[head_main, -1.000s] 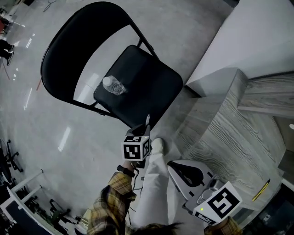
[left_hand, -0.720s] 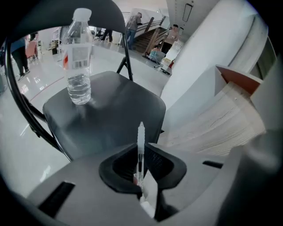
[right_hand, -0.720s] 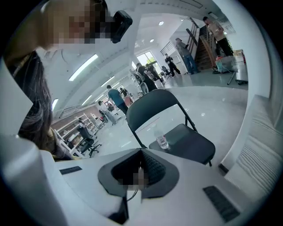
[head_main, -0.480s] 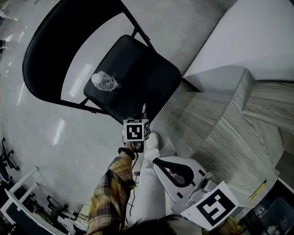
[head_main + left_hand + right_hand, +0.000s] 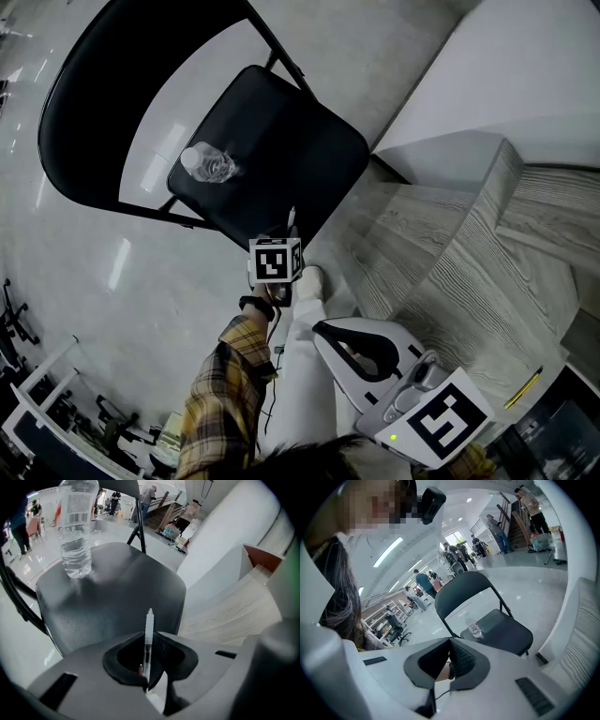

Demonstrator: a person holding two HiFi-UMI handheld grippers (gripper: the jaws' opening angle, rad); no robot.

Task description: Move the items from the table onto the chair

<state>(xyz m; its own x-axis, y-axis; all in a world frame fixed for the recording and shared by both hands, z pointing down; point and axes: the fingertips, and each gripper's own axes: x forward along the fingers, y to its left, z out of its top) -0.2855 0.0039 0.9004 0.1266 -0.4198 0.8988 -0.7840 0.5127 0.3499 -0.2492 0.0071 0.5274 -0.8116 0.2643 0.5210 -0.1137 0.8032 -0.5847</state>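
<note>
A black folding chair (image 5: 281, 141) stands on the floor with a clear water bottle (image 5: 208, 164) upright on the left of its seat. My left gripper (image 5: 289, 234) hovers just off the seat's front edge, shut on a thin clear pen (image 5: 149, 634) that points up out of the jaws toward the seat (image 5: 117, 588). The bottle (image 5: 75, 531) stands beyond it at the far left. My right gripper (image 5: 323, 333) hangs lower, by the person's leg, shut with nothing in it (image 5: 450, 641). It looks toward the chair (image 5: 487, 616) and bottle (image 5: 475, 629).
A pale wood-grain table (image 5: 487, 272) lies to the right of the chair, with a yellow pen (image 5: 523, 388) near its lower right edge. A white wall panel (image 5: 506, 75) stands behind it. People, racks and stairs are far off across the shiny floor (image 5: 112, 281).
My left gripper has moved with the pen a little closer to the chair's front edge. The right gripper has shifted slightly left and lower. The bottle stays put.
</note>
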